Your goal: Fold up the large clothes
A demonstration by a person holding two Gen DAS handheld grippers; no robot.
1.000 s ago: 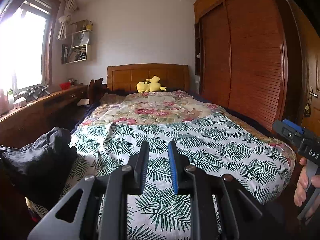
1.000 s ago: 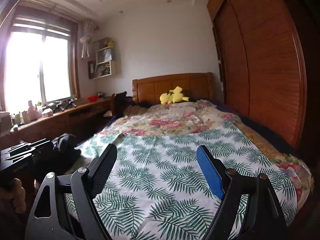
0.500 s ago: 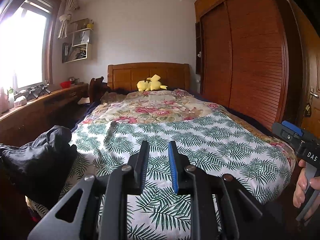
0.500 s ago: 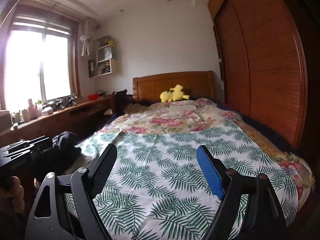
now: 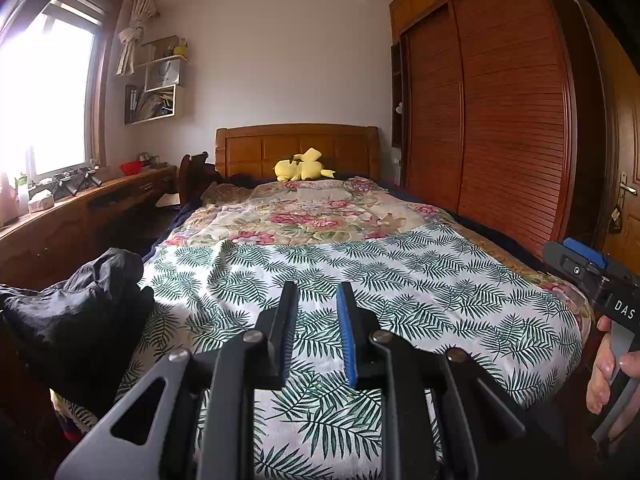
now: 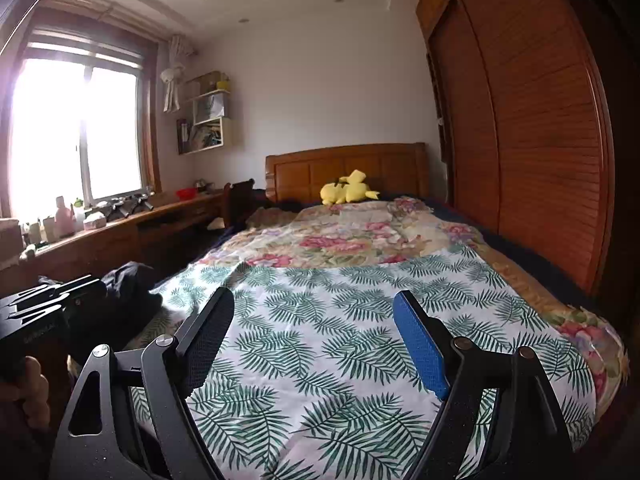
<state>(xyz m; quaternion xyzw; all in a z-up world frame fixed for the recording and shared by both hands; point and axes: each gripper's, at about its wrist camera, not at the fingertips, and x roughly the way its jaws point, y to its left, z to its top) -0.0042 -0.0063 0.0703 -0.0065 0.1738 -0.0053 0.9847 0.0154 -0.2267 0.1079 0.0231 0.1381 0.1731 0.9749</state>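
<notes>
**Both grippers hovering over the bed, dark garment heaped at the left edge**

Left gripper (image 5: 317,332) is sitting low centre of its frame, fingers narrowed to a slim gap with nothing between them, leaf-print sheet (image 5: 360,280) showing through. Right gripper (image 6: 316,340) is hanging low centre of its own frame, fingers spread wide, nothing held.

Dark garment (image 5: 76,320) is lying crumpled at the lower left of the left view, on the corner of the sheet; in the right view the same heap (image 6: 128,292) is sitting at mid left, partly hidden behind the left gripper's body. Neither gripper is touching it.

Leaf-print sheet is covering the near part of the bed; floral quilt (image 5: 304,216) is lying beyond it, mid frame. Yellow plush toy (image 5: 302,165) is resting against the wooden headboard (image 5: 296,144) at centre. Wardrobe doors (image 5: 500,120) are filling the right side; window (image 6: 76,128) is glaring at upper left.
</notes>
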